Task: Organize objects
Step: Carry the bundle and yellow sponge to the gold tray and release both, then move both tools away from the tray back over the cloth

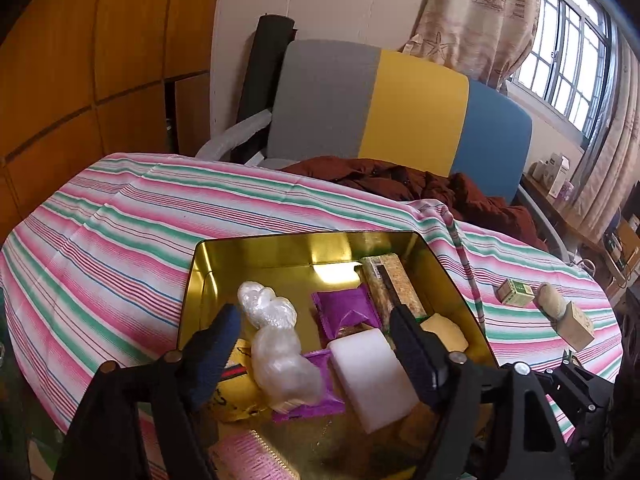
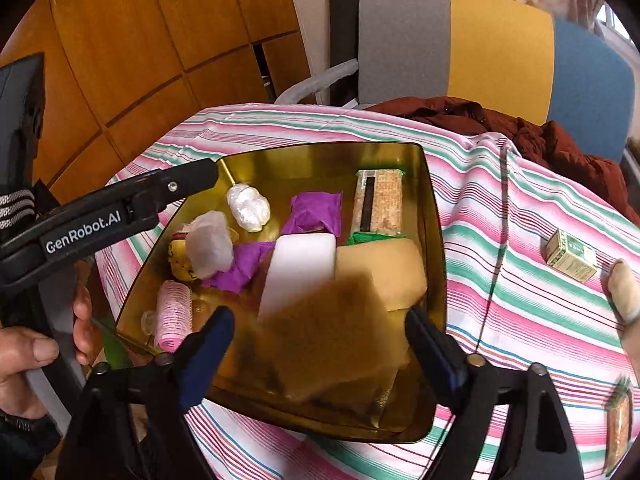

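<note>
gold tin [image 2: 434, 216] on striped cloth, long snack bar [image 2: 378, 204] lengthwise toward far wall, white block [image 1: 372, 376] between spread left gripper [image 1: 320, 344] fingers, untouched, right gripper [image 2: 320, 332] fingers spread over blurred brown sponge [image 2: 336, 340]

White lettering reads "GenRobot.AI" along the side of the left gripper [image 2: 192, 178], which reaches over the left rim of the gold tin [image 2: 434, 216]. Print on the packets inside the tin is too small to read

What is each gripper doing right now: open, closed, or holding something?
Left gripper: open, holding nothing, above the gold tin.
Right gripper: open, gripping nothing.
</note>
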A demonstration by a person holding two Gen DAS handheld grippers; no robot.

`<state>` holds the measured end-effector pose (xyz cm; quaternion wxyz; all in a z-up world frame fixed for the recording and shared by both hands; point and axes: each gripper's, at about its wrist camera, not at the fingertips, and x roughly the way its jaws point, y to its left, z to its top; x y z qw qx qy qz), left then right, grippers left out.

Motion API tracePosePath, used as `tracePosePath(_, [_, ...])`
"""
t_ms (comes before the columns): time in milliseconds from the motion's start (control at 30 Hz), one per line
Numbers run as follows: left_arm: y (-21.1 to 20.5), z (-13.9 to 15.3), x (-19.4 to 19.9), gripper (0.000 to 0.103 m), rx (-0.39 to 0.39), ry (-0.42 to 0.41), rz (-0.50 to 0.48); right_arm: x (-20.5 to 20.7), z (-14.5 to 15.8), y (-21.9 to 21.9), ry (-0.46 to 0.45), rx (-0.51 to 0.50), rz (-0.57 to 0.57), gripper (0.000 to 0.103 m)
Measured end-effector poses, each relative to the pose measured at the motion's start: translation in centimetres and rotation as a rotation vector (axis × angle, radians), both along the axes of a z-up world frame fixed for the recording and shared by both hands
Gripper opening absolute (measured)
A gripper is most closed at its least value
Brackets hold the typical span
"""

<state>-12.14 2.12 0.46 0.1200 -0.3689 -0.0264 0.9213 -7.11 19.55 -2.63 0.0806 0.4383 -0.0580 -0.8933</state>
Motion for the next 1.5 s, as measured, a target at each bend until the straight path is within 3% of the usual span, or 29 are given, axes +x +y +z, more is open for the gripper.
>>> tracePosePath(267, [-0.1,0.4,1.4,0.079,-0.016,0.007,0.005,0.7,0.3,0.1,0.019,0.003,-0.020,0.094])
tracePosePath(633, [-0.4,0.1,4.8,0.079,-0.017,-0.008,0.014,3.5,2.7,0.1,0.131,0.075,-0.109,0.102])
tracePosePath(1100, [2.0,-0.4,8.1,0.079,-0.056,-0.008,-0.058,6.8,2.3,1.9,0.132,0.111,-0.187,0.103])
tracePosePath(1500, [5.0,0.0,9.3,0.079,-0.100,0.024,-0.158,9.1,1.6,6.6,0.098,0.116,-0.295,0.103])
